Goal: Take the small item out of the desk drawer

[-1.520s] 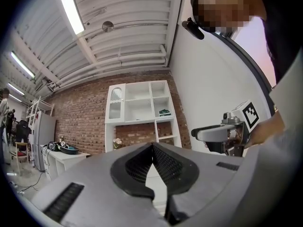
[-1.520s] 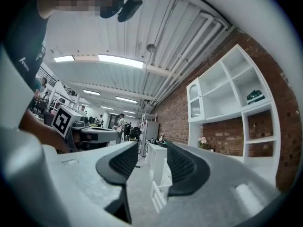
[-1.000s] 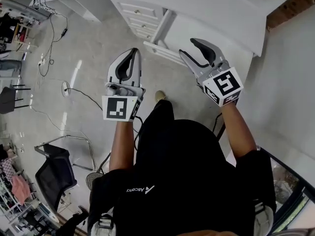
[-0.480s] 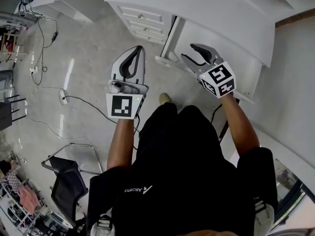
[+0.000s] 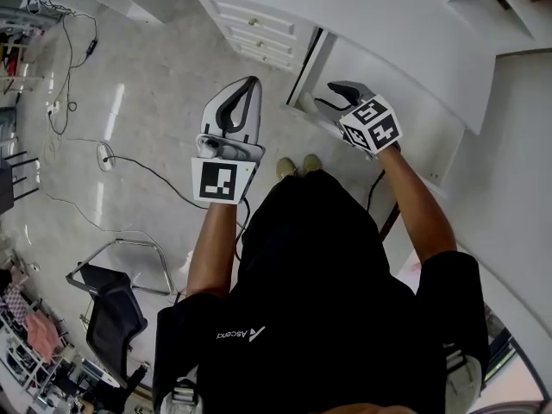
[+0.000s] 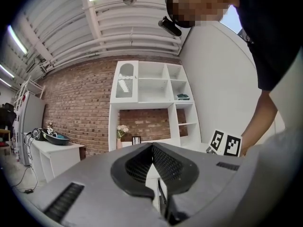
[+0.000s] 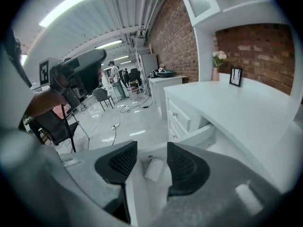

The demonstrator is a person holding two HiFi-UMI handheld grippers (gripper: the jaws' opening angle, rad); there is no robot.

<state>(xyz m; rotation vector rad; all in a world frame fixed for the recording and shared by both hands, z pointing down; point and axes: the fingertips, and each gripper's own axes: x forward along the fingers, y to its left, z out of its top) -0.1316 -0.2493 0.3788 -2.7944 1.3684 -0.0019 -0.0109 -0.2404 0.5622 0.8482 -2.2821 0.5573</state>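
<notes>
The white desk (image 5: 345, 7) has a drawer (image 7: 204, 134) pulled out. Inside it lies a small white cylinder (image 7: 154, 169). My right gripper (image 7: 151, 148) is open and reaches over the drawer, with the cylinder showing between its two fingers but apart from them. In the head view the right gripper (image 5: 328, 96) sits at the drawer's left end (image 5: 297, 106). My left gripper (image 5: 248, 84) hangs over the floor to the left of the drawer, shut and empty; its pads meet in the left gripper view (image 6: 152, 148).
A stack of small drawers (image 5: 259, 33) forms the desk's left side. Cables (image 5: 129, 158) trail over the shiny floor, and a black chair (image 5: 103, 309) stands behind on the left. A white shelf unit (image 6: 151, 86) rises against a brick wall.
The person has stepped closer to the desk. My right gripper has moved forward and down over the open drawer. The left gripper stayed shut and shifted slightly forward.
</notes>
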